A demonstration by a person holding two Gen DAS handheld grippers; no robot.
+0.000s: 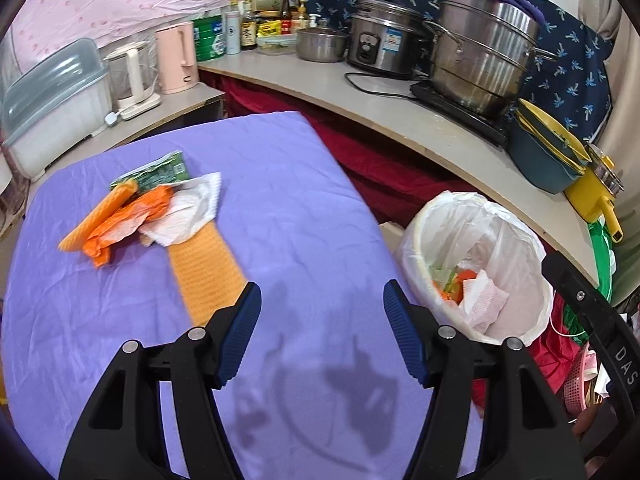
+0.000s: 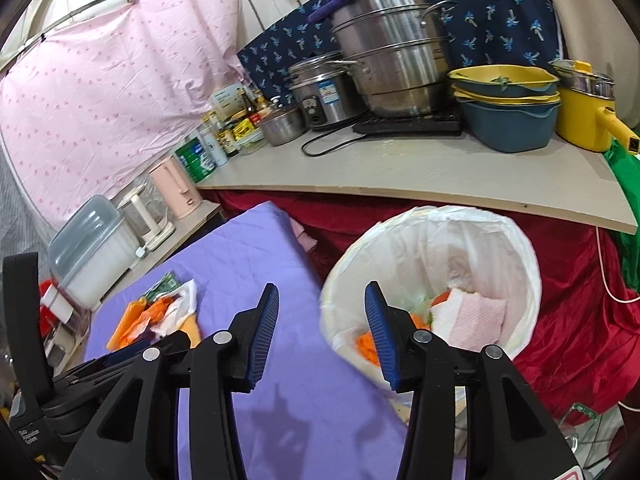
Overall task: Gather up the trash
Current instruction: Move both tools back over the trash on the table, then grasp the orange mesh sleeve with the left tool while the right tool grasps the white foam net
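A heap of trash lies on the purple cloth (image 1: 280, 184) at the left: a green wrapper (image 1: 160, 170), crumpled orange wrappers (image 1: 132, 220), a white wrapper (image 1: 188, 212) and a flat orange cloth strip (image 1: 204, 268). My left gripper (image 1: 322, 286) hovers open over the cloth, short of the heap, with nothing between its jaws. To the right, off the cloth's edge, stands a bin with a white liner (image 1: 472, 216) holding tissue (image 1: 484, 296) and orange scraps. My right gripper (image 2: 322, 287) is open and empty at the bin's (image 2: 440, 216) near-left rim.
A curved counter (image 2: 400, 176) behind carries a steel steamer (image 2: 392, 52), a rice cooker (image 2: 320, 92), stacked blue-and-yellow bowls (image 2: 508, 120), a yellow pot (image 2: 580, 116) and bottles. A pink kettle (image 1: 176, 56) and a lidded plastic box (image 1: 56, 96) stand at left. Red fabric (image 2: 560, 320) surrounds the bin.
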